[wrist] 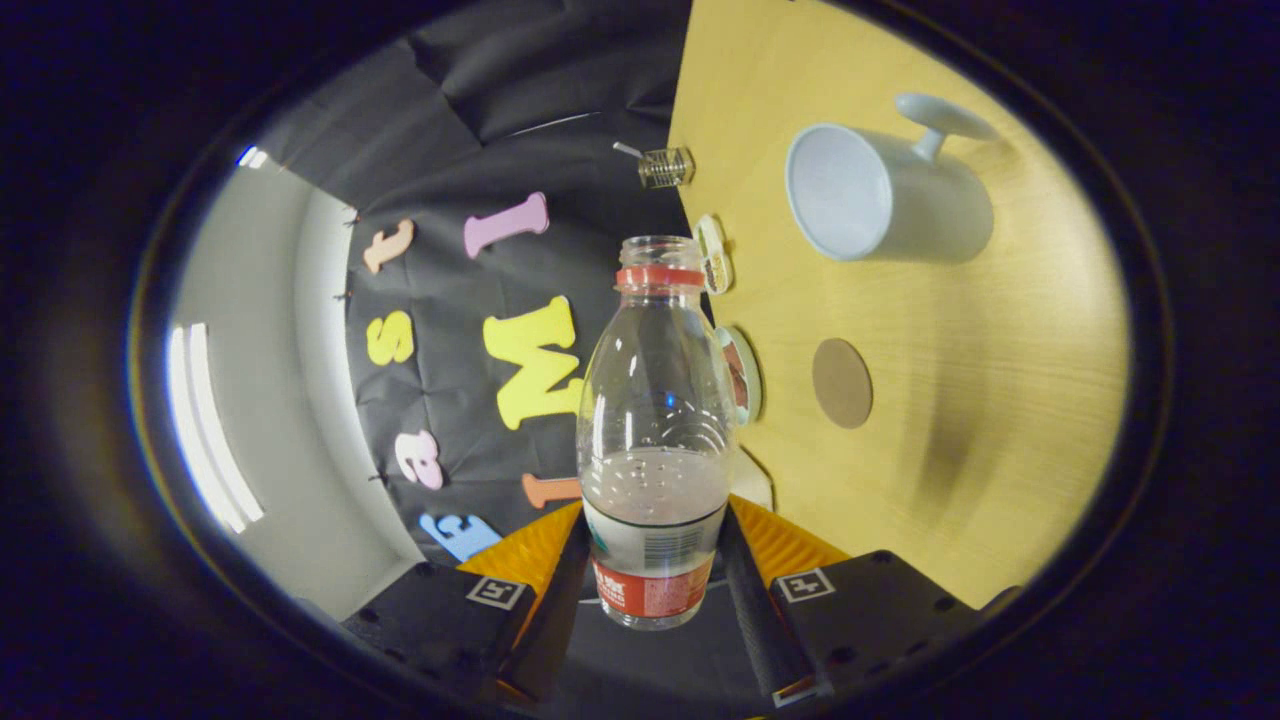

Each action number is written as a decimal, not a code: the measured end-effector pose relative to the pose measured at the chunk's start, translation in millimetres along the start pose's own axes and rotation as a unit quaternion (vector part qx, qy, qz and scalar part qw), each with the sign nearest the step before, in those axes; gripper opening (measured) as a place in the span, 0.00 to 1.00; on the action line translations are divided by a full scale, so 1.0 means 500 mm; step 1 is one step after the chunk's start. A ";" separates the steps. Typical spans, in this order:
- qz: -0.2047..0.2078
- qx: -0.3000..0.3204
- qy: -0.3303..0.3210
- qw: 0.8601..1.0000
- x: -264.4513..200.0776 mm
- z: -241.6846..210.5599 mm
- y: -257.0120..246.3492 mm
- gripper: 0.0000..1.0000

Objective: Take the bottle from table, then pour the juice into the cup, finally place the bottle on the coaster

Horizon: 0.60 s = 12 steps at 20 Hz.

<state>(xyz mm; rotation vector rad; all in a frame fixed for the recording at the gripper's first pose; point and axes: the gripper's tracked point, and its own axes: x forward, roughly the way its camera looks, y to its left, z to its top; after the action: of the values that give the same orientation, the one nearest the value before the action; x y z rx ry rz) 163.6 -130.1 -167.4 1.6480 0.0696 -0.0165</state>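
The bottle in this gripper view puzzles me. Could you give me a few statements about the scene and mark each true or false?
1. The bottle is held between the gripper fingers. True.
2. The bottle wears its cap. False: its mouth is open, with only a red ring at the neck.
3. The cup lies beyond the bottle on the table. True.
4. The bottle stands on the coaster. False: the coaster is bare.
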 end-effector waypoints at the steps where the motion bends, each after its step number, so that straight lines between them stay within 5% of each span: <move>1: -0.009 -0.043 0.011 0.999 -0.003 -0.013 -0.003 0.76; 8: -0.009 -0.295 0.021 0.955 -0.065 -0.013 0.039 0.76; 12: -0.040 -0.460 0.008 0.887 -0.100 0.007 0.055 0.77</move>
<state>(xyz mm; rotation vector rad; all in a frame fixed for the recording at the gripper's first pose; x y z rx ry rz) 115.4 -137.6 -137.9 0.6883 0.1337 -0.0287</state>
